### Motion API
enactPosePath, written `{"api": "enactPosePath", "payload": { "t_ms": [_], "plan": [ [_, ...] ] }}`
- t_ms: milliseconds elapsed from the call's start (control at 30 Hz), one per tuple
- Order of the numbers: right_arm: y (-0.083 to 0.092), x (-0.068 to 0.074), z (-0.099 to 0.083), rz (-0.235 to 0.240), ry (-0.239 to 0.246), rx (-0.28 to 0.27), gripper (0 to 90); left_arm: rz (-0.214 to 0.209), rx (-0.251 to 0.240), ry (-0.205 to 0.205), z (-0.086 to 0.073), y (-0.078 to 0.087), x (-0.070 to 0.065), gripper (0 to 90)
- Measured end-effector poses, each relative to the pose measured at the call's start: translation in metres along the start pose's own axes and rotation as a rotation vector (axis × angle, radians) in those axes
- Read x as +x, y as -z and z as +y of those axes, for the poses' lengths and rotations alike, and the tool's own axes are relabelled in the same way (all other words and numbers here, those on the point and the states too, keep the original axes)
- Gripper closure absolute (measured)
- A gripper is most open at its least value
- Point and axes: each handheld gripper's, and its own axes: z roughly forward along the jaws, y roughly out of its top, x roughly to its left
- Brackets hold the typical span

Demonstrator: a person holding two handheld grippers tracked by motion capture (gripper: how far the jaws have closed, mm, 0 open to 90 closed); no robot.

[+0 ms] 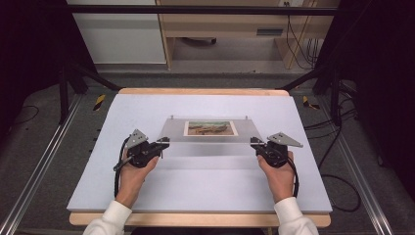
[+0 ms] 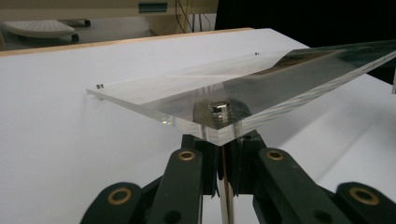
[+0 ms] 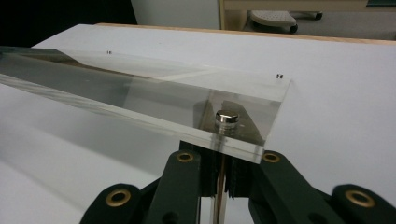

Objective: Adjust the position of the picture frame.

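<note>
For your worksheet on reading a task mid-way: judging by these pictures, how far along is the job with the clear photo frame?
Done: both near corners of the clear frame are gripped, by the left tool and the right tool, jaws shut. In hand: its near edge is raised, the far edge resting on the white tabletop. Left: probably carrying it or setting it down; the pictures suggest no destination.

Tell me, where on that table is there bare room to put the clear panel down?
Nearly everywhere. The white table is bare in front of the hands, along both side edges, and behind the clear panel up to the wooden far edge. The one busy strip is the middle, where the left gripper and right gripper clamp the panel's near corners.
</note>
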Motion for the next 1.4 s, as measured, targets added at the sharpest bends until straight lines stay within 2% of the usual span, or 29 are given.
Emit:
{"api": "enactPosePath", "payload": {
  "t_ms": [167, 367, 667, 1067, 1400],
  "plan": [
    [0.001, 0.003, -0.007, 0.008, 0.004, 0.011, 84.3, 0.005, 0.028, 0.001, -0.006, 0.001, 0.000, 82.8],
    [0.001, 0.004, -0.018, 0.011, 0.002, 0.056, 84.4, 0.003, 0.076, 0.010, -0.016, 0.001, -0.001, 83.6],
    [-0.001, 0.003, -0.027, 0.023, -0.013, 0.114, 84.4, 0.006, 0.124, -0.005, -0.025, -0.001, -0.002, 83.7],
    [-0.001, 0.004, -0.030, 0.023, -0.009, 0.129, 84.5, 0.011, 0.139, -0.017, -0.027, -0.001, -0.003, 83.8],
    [0.002, 0.010, -0.033, 0.040, 0.000, 0.140, 84.5, 0.010, 0.159, -0.015, -0.032, 0.008, -0.005, 83.8]
  ]
}}
